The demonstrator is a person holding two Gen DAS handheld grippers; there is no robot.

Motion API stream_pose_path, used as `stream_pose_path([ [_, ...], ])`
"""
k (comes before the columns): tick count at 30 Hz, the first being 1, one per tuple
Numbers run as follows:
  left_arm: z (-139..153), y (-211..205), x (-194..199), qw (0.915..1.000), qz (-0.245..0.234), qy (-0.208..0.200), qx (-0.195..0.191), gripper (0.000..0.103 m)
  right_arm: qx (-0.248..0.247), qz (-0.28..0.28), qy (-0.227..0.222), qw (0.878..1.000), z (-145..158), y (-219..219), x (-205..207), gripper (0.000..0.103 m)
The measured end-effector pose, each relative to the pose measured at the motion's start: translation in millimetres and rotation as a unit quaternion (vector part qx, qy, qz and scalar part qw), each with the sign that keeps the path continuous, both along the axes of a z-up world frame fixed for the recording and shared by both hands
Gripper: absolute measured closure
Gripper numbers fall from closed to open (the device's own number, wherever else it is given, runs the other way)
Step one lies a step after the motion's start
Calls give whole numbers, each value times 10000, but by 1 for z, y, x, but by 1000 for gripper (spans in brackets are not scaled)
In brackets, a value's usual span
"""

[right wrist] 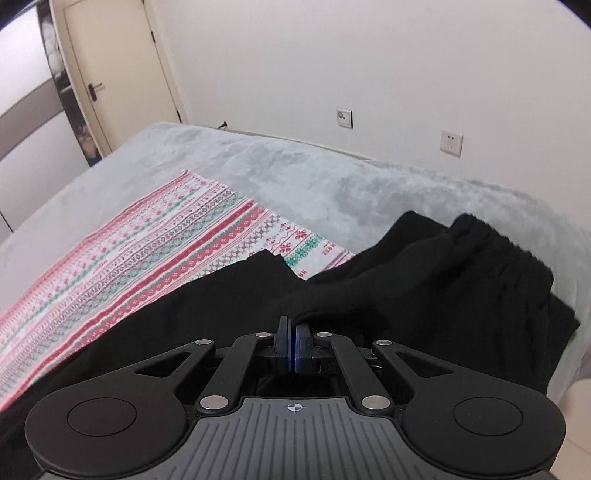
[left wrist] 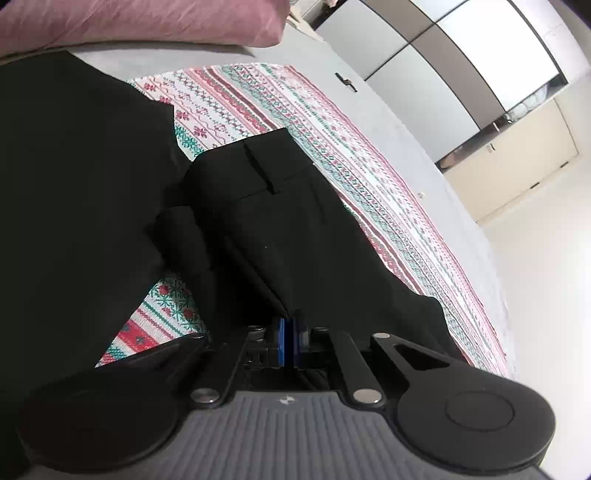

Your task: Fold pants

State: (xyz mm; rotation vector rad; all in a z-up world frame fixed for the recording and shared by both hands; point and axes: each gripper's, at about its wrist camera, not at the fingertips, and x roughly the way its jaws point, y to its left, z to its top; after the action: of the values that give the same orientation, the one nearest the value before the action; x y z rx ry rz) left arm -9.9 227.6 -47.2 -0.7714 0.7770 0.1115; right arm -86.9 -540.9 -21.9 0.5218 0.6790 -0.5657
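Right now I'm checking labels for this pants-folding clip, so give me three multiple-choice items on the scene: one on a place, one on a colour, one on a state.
1. Where do the black fabric pants lie?
A. on a wooden floor
B. on the red, white and green patterned knit cloth and the pale grey plush bed cover
C. on a chair

2. What colour is the soft pillow at the top of the left wrist view?
A. pink
B. yellow
C. navy

3. How do the fingers of the right tool stand?
A. spread wide
B. closed, blue pads together at the black cloth
C. out of view

Answers: 1 B, the pants overlap both cloths on the bed; 2 A, its cover is dusty pink; 3 B, the pads meet at the pants' edge. The left tool looks the same.
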Motion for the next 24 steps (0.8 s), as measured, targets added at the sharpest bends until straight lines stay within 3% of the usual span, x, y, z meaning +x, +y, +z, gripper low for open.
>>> stream_pose_path([
  [4,-12,-1,3,9992,-14,402,9,76,-85,56,272,9996,-8,2,11,103],
  [6,-14,0,1,9987,-10,508,-63,75,-29,39,189,9998,-8,1,8,103],
  [11,-14,20,-6,9972,412,565,-270,33,193,132,140,9996,-10,-5,-1,99],
  [13,-15,28,-10,9960,609,546,-352,22,392,141,28,9991,-9,-7,-7,89],
  [14,-16,30,-10,9952,704,551,-406,21,446,132,-11,9989,-9,-7,-11,86],
  [16,-21,34,-8,9935,805,505,-619,19,632,152,-133,9978,-10,-7,-19,64],
  [19,-23,33,0,9921,894,456,-748,19,1043,219,-330,9938,-15,-6,-28,42],
  [24,-24,31,11,9922,1013,392,-611,19,1363,-165,-446,9895,-30,-14,-42,41],
])
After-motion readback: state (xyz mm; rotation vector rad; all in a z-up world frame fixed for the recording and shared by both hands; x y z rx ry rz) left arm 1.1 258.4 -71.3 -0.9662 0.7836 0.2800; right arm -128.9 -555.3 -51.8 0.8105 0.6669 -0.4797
